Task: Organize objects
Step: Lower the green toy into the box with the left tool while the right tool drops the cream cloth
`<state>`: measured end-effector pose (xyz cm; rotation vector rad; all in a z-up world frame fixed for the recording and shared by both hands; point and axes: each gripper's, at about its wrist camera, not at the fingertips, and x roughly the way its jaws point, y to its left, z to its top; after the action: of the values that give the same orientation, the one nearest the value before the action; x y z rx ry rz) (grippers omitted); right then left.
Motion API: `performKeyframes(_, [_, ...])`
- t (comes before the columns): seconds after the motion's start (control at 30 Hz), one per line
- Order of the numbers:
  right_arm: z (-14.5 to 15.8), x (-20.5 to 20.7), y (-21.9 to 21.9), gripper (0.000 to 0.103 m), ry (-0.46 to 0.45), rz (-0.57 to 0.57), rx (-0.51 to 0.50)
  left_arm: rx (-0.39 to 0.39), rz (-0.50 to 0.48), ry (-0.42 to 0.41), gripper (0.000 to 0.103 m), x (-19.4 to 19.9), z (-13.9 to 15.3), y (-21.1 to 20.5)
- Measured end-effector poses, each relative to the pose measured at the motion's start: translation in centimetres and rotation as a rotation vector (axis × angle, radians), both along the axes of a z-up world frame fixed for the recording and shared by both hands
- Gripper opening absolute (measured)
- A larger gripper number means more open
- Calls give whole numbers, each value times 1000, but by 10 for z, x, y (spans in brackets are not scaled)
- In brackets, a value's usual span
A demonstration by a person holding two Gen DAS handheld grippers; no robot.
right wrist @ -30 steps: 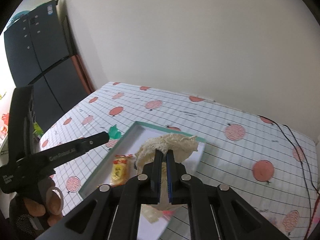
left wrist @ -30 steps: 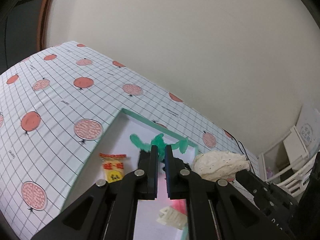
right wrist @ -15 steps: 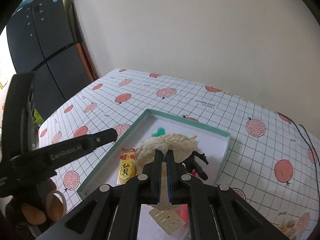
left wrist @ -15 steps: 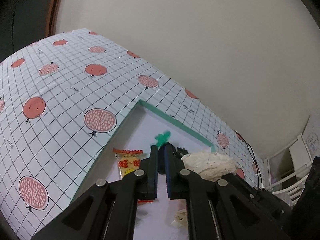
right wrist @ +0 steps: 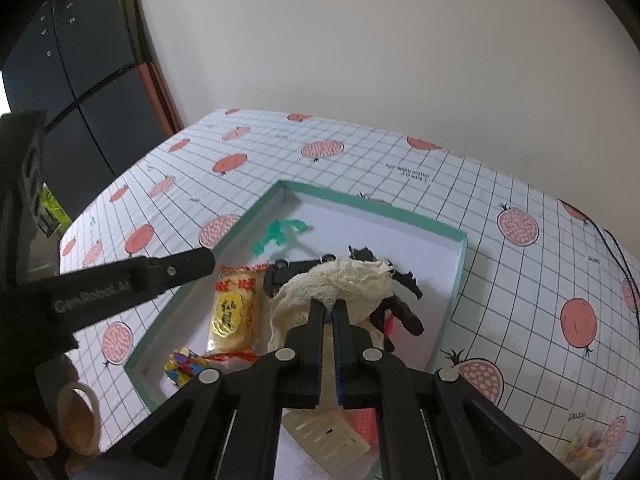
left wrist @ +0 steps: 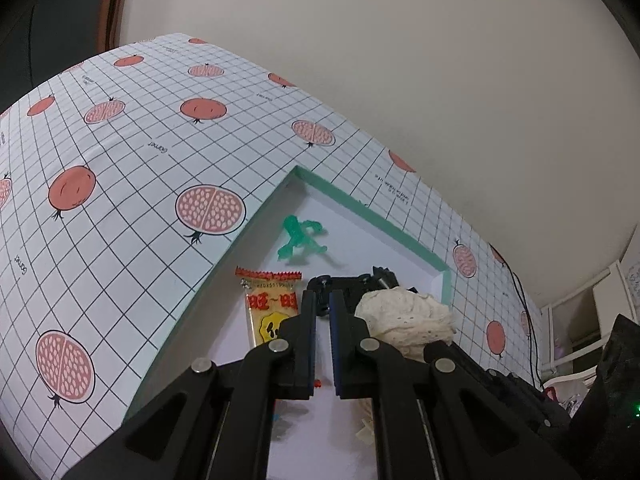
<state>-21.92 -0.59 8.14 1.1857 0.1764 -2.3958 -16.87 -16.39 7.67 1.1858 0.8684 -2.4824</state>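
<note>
A shallow green-rimmed tray (right wrist: pixel 459 280) (left wrist: pixel 362 208) lies on the pomegranate-print tablecloth. In it are a green toy figure (right wrist: pixel 280 234) (left wrist: pixel 300 240), a yellow snack packet (right wrist: pixel 232 312) (left wrist: pixel 268 308), a black toy (right wrist: pixel 400 312), a colourful candy pack (right wrist: pixel 184 364) and a cream plastic piece (right wrist: pixel 332 440). My right gripper (right wrist: pixel 329 308) is shut on a cream lace cloth (right wrist: pixel 340 284) (left wrist: pixel 408 320) and holds it over the tray. My left gripper (left wrist: pixel 323 300) is shut and empty above the tray's left part; it also shows in the right wrist view (right wrist: pixel 200 264).
The table (left wrist: pixel 120 160) stands against a beige wall. A dark fridge (right wrist: pixel 80 80) is at the far left. A black cable (right wrist: pixel 616 252) runs over the right side of the table. Another candy pack (right wrist: pixel 588 444) lies at the front right.
The green figure has left my left gripper and lies in the tray. Both grippers have pulled back a little. The right gripper has lowered the cloth nearer the tray.
</note>
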Motion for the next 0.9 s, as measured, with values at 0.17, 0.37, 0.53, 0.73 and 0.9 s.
performKeyframes(0.17, [-13,-3,0,5,-30,-4,25,2,2,-27,6,-1,-6,1])
performKeyframes(0.37, [-29,-3,-5,5,-60,10,70,3,1,-57,6,-3,-13,4])
performKeyframes(0.53, [-37,-2,-7,5,-77,17,89,-3,-3,-74,6,-4,-15,6])
performKeyframes(0.73, [-40,-1,-7,6,-88,21,95,-7,-1,-89,6,-4,-17,7])
performKeyframes(0.9, [-28,1,-5,10,-81,30,67,-8,11,-92,7,-3,-14,6])
